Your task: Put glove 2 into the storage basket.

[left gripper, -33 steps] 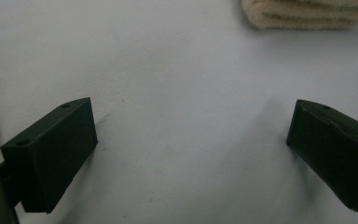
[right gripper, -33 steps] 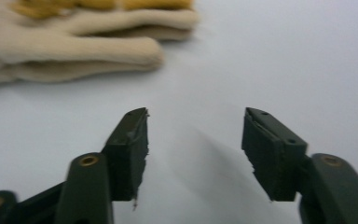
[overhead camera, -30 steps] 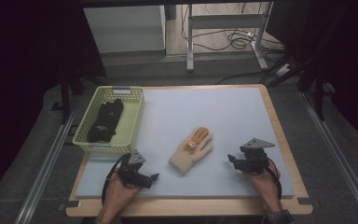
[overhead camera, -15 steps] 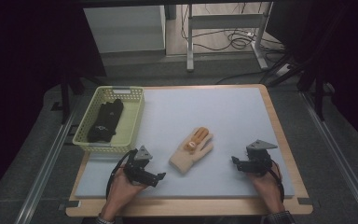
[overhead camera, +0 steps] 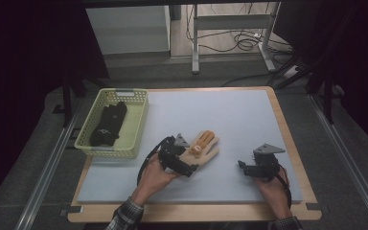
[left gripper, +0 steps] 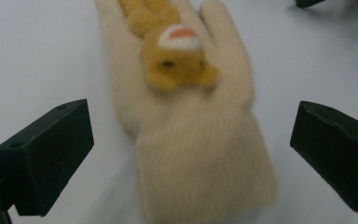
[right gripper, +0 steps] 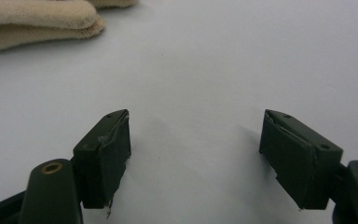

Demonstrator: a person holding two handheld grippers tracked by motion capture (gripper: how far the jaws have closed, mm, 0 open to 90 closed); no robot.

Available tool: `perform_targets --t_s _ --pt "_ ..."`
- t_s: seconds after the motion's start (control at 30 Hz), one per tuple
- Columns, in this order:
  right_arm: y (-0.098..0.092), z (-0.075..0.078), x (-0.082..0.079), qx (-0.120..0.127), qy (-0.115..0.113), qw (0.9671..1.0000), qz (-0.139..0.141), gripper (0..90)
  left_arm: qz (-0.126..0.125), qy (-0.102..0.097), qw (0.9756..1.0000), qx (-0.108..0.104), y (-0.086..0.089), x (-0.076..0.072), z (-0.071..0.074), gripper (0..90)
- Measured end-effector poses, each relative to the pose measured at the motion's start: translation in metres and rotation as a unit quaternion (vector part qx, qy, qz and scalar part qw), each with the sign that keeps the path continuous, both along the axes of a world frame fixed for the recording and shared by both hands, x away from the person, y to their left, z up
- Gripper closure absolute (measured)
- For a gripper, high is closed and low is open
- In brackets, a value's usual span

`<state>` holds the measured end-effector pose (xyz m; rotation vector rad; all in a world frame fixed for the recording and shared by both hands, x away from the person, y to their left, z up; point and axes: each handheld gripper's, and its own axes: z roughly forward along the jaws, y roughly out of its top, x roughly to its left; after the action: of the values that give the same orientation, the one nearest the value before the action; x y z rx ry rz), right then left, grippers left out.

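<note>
My left gripper (left gripper: 191, 154) stands with jaws spread wide either side of the cream glove's (left gripper: 191, 140) cuff, pads clear of it, while my right gripper (right gripper: 196, 154), jaws parted and empty, rests near the grey mat's (overhead camera: 249, 120) right edge; beyond, the yellow basket (overhead camera: 136, 127) holds a black glove (overhead camera: 108, 124).

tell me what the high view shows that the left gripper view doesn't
High view alone: the yellow basket holding a black glove, the person's hands, and the right claw standing open on the mat. Left gripper view alone: the bear face sewn on the glove, close up, and the left claw open astride the cuff. Both: the cream glove on the grey mat.
</note>
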<state>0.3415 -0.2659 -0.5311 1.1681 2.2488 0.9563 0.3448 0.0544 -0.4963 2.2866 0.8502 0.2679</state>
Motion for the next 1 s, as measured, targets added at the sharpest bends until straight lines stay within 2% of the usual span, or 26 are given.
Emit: perform_targets --t_s 0.17,0.2,0.23,0.33,0.37,0.43,0.67,0.73,0.83,1.0 --pt "0.000 0.000 0.000 0.000 0.000 1.0000 0.001 24.1 0.009 0.008 0.9997 0.022 -0.023 0.017 -0.015 0.0" --pt "0.000 0.000 0.000 0.000 0.000 1.0000 0.001 24.1 0.012 0.009 0.9995 0.029 -0.026 0.019 -0.017 0.0" --pt "0.000 0.000 0.000 0.000 0.000 1.0000 0.001 24.0 0.013 0.011 0.9988 0.046 -0.031 0.022 -0.022 0.0" --pt "0.000 0.000 0.000 0.000 0.000 1.0000 0.001 23.8 0.011 0.023 0.9974 0.067 -0.038 0.026 -0.032 0.0" --pt "0.000 0.000 0.000 0.000 0.000 1.0000 0.001 23.8 0.014 0.031 0.9980 0.053 -0.036 0.027 -0.032 0.6" --pt "0.000 0.000 0.000 0.000 0.000 1.0000 0.001 23.6 0.012 0.036 0.9982 0.046 -0.033 0.026 -0.031 7.6" --pt "0.000 0.000 0.000 -0.001 0.000 1.0000 0.002 23.6 0.014 0.041 0.9980 0.047 -0.027 0.023 -0.023 43.5" --pt "0.000 0.000 0.000 -0.001 0.000 1.0000 0.002 23.5 0.013 0.046 0.9978 0.045 -0.025 0.023 -0.022 50.7" --pt "0.000 0.000 0.000 -0.001 0.000 1.0000 0.002 23.5 0.011 0.058 0.9977 0.035 -0.022 0.023 -0.020 57.3" --pt "0.000 0.000 0.000 -0.001 0.000 1.0000 0.002 23.4 0.014 0.057 0.9978 0.029 -0.016 0.023 -0.010 59.9"
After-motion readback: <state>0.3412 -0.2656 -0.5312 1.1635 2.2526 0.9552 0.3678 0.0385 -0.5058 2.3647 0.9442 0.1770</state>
